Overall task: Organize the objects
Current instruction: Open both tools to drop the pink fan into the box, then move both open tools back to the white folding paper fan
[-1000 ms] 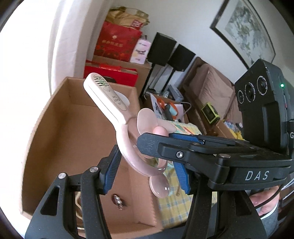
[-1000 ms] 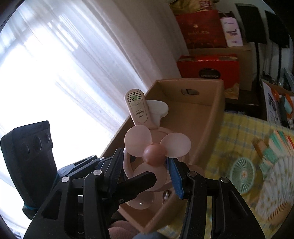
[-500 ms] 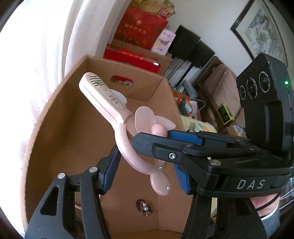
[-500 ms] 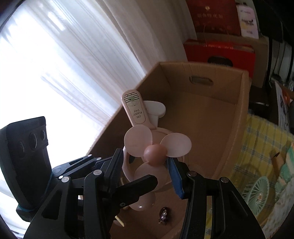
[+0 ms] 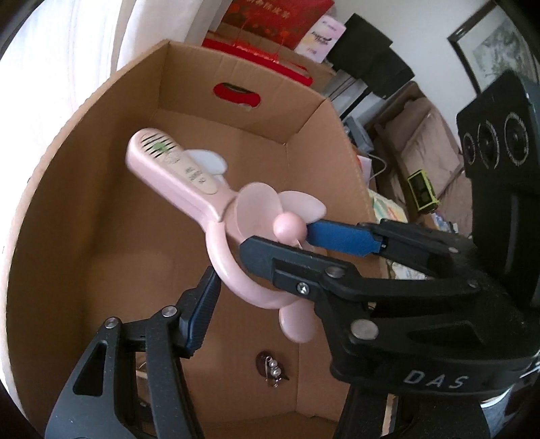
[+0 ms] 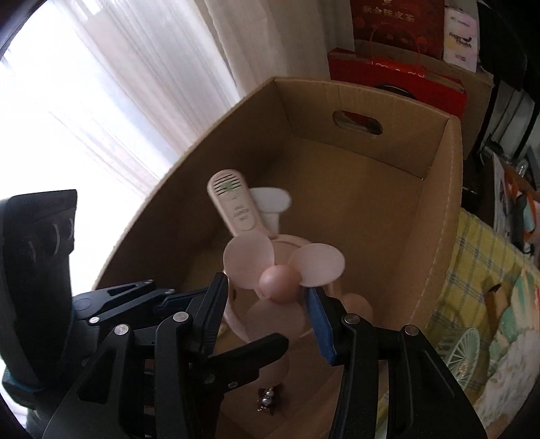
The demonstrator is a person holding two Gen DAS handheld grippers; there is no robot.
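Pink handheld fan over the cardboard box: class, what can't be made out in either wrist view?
- Handle print on the pink handheld fan: blurred in both views.
- Its lower blades, right wrist view: partly hidden behind the right gripper.
- Small dark item on the cardboard box floor: too small to identify.

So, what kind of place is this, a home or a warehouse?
Most likely a home living room. A framed picture hangs on the wall above a brown sofa, sheer curtains cover a bright window, and red gift bags are stacked behind the cardboard box.
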